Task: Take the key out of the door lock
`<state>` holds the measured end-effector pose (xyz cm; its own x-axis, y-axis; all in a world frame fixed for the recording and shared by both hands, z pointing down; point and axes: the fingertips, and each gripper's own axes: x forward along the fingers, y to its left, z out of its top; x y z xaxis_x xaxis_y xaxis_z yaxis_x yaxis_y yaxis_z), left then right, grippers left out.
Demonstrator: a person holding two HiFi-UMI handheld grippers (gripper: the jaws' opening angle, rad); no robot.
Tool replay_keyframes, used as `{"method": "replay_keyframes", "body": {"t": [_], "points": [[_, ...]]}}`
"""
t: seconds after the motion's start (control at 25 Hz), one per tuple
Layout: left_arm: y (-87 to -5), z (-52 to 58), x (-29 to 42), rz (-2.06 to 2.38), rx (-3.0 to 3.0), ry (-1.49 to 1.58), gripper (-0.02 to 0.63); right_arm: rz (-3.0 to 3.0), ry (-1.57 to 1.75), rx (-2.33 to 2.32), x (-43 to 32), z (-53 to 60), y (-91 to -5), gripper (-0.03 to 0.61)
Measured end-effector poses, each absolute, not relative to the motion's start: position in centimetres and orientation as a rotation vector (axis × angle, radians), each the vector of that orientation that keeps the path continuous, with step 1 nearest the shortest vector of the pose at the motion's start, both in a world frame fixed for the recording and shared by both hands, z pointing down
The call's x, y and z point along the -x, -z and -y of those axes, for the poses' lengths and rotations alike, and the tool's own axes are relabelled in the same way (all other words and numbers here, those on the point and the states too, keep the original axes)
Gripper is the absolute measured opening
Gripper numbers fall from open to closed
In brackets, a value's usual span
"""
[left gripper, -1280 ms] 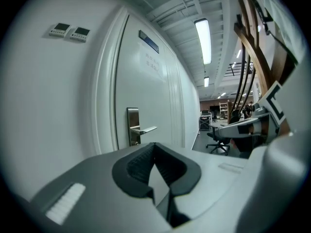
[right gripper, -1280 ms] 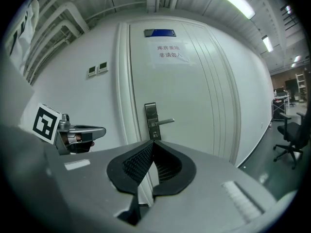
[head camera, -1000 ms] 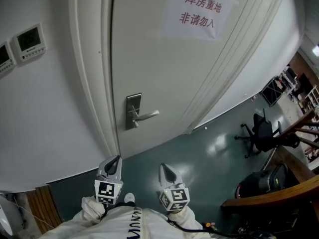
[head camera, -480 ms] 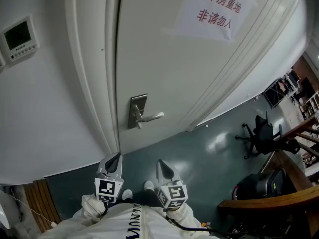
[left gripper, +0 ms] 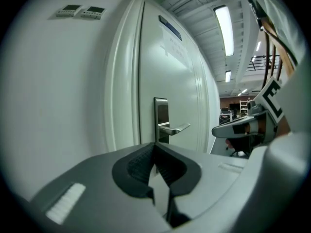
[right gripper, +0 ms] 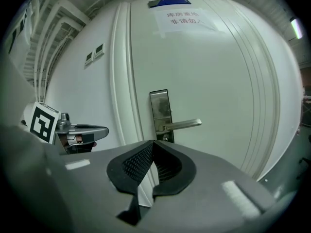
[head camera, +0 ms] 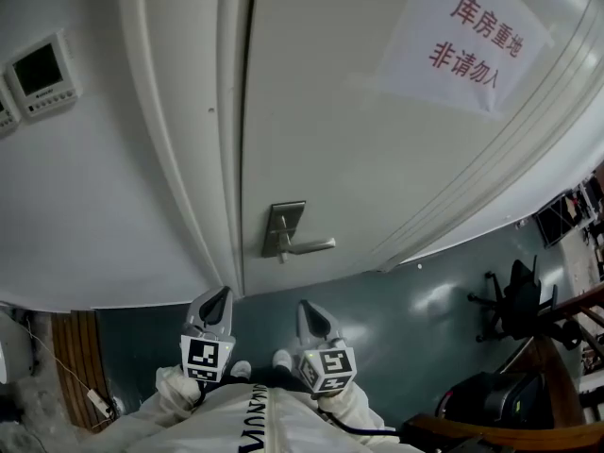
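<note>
Closing in on the door, nothing gripped yet. The left gripper (left gripper: 155, 145) has its jaws pressed together with nothing between them. The right gripper (right gripper: 153, 143) is the same, tips meeting and empty. Both are held low against the person's body, side by side and pointing at the door (head camera: 359, 159).

Past the jaws is the metal lock plate (right gripper: 161, 109), with the lever handle (right gripper: 183, 125) sticking out to the right. A small stub just under the lever looks like the key (right gripper: 165, 139), seated in the lock. It's too small to be sure. Both grippers are well apart from it.

Versus a second ago:
- The plate and lever sit larger and further right in the head view.
- The paper sign (head camera: 467, 41) has slid toward the top right corner.
- The wall panels (head camera: 40, 72) have drifted to the left edge, and less floor (head camera: 406, 310) shows.
- The grippers are at the same spot in the frame, jaws unchanged.

My read is that the person has stepped closer, so this is the approach phase. One gripper has to open before it can pinch the key, and the reach hasn't started.
</note>
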<state>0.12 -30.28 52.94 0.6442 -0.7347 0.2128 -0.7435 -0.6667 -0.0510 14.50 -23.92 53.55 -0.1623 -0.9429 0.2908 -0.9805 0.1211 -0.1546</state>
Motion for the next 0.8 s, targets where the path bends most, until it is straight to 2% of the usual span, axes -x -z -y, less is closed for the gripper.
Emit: {"method": "replay_keyframes", "body": {"t": [0.8], "points": [[-53.0,31.6,-1.4,1.544,-2.619,-0.392,0.0,2.418,-0.574,-1.671,-16.4,29.6,-56.1,0.002]]}}
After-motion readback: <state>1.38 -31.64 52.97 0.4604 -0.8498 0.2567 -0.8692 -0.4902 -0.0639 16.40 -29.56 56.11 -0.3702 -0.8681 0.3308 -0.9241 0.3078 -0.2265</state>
